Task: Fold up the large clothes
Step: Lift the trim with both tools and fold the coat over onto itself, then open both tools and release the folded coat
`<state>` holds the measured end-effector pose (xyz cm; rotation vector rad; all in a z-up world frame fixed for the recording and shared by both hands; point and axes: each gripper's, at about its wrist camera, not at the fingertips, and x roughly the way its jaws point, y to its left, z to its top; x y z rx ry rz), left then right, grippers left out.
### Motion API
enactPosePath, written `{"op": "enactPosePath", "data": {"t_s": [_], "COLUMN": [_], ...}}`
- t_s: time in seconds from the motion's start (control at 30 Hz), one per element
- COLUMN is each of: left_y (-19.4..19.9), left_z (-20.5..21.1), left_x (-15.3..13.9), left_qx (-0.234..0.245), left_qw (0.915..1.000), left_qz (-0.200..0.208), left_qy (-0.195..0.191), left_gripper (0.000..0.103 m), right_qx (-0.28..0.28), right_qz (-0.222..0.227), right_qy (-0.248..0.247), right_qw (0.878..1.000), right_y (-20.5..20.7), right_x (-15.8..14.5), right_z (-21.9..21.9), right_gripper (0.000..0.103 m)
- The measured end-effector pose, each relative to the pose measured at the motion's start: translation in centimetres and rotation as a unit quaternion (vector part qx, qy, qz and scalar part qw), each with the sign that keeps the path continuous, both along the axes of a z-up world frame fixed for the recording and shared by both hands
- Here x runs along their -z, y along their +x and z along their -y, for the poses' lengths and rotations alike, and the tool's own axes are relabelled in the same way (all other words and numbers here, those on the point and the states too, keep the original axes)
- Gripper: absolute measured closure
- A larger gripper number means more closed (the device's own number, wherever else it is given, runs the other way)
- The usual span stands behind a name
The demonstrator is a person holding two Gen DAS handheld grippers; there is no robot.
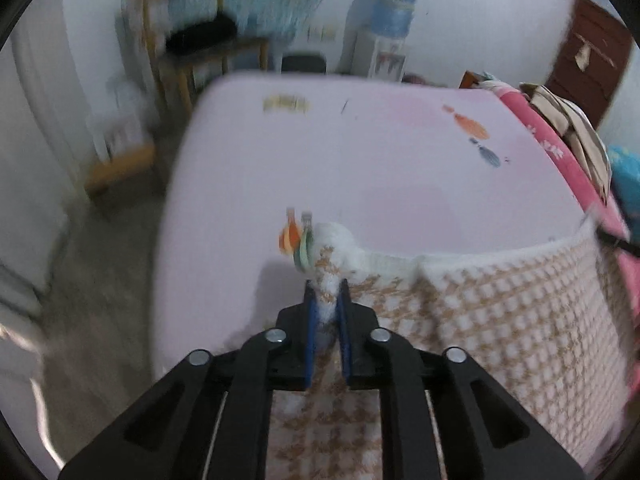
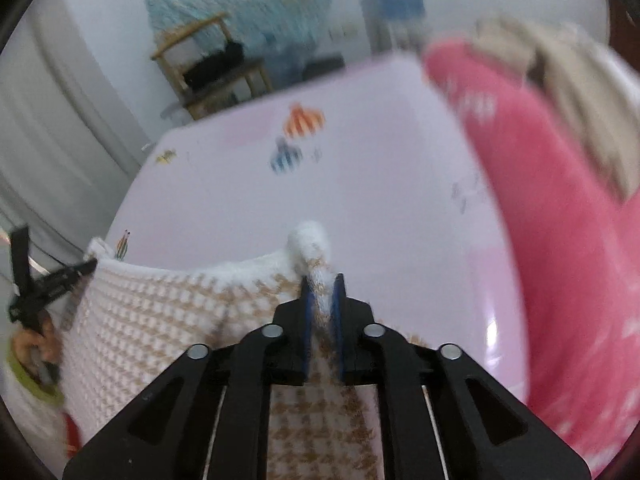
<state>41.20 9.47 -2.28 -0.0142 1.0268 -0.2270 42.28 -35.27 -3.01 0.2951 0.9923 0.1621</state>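
A white and tan houndstooth knit garment (image 1: 500,312) hangs stretched between my two grippers over a pale pink bed sheet (image 1: 360,160). My left gripper (image 1: 326,286) is shut on its left top corner, and a white tuft of cloth sticks out past the blue pads. In the right wrist view the same garment (image 2: 160,320) runs off to the left, with my right gripper (image 2: 322,280) shut on its right top corner. The left gripper (image 2: 52,284) shows at that view's left edge, held by a hand (image 2: 32,344). Its top hem sags slightly between the corners.
A rolled pink blanket (image 2: 560,240) with beige clothes (image 1: 572,128) on top lies along the bed's right side. Beyond the bed stand a wooden shelf (image 1: 192,52), a water dispenser (image 1: 384,40) and a brown door (image 1: 592,68). Grey floor (image 1: 100,280) lies to the left.
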Motion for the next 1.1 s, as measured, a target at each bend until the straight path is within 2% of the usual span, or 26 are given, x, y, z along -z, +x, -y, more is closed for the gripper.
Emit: {"op": "enactPosePath", "data": {"t_s": [0.03,0.13,0.17,0.23,0.37,0.47,0.6,0.67,0.73,0.8,0.83,0.9,1.1], "left_y": [-0.1,-0.4,-0.5,-0.9,-4.2,-7.7,-14.2,-18.3,-21.7,-24.9,-26.1,-28.5,-33.7], "left_z": [-0.5,-2.5,-3.4,-4.3,-5.3,-4.7,-3.2,-2.1,-1.2,-0.4,0.1,1.3,4.8], "left_x": [0.1,-0.1,-0.3,-1.0,-3.7,-6.1,-8.7,-9.5,-9.8,-9.8,-9.8,-9.6,-8.9], "left_qx": [-0.007,-0.031,-0.040,-0.048,-0.050,-0.024,0.024,0.044,0.051,0.049,0.044,0.031,0.006], "left_qw": [0.9999,0.9981,0.9970,0.9952,0.9939,0.9925,0.9882,0.9850,0.9826,0.9814,0.9816,0.9814,0.9800], "left_qz": [-0.003,-0.010,-0.011,-0.006,0.031,0.061,0.092,0.104,0.115,0.125,0.130,0.148,0.194], "left_qy": [-0.013,-0.053,-0.065,-0.084,-0.093,-0.103,-0.120,-0.131,-0.137,-0.137,-0.132,-0.118,-0.046], "left_gripper": [0.078,0.056,0.054,0.053,0.050,0.042,0.027,0.020,0.016,0.010,0.006,0.006,0.006], "right_qx": [0.008,0.037,0.049,0.075,0.108,0.110,0.068,0.044,0.031,0.018,0.015,0.013,0.035], "right_qz": [-0.007,-0.020,-0.023,-0.024,-0.006,0.012,0.055,0.073,0.091,0.103,0.108,0.117,0.123], "right_qy": [0.017,0.096,0.133,0.165,0.157,0.129,0.063,0.039,0.019,-0.012,-0.025,-0.044,-0.105], "right_qw": [1.000,0.994,0.990,0.983,0.982,0.985,0.994,0.996,0.995,0.994,0.994,0.992,0.986], "right_y": [0.1,0.0,-0.2,-1.4,-4.1,-7.2,-14.1,-17.8,-21.0,-24.9,-25.9,-28.3,-32.7], "right_x": [0.5,1.4,1.7,1.8,0.0,-2.3,-6.1,-7.3,-7.8,-8.2,-8.0,-7.6,-6.3], "right_z": [0.7,3.8,5.3,6.8,8.5,8.1,4.2,1.9,-0.2,-3.1,-4.2,-6.4,-10.5], "right_gripper": [0.075,0.047,0.044,0.042,0.042,0.042,0.030,0.026,0.017,0.016,0.013,0.009,0.008]}}
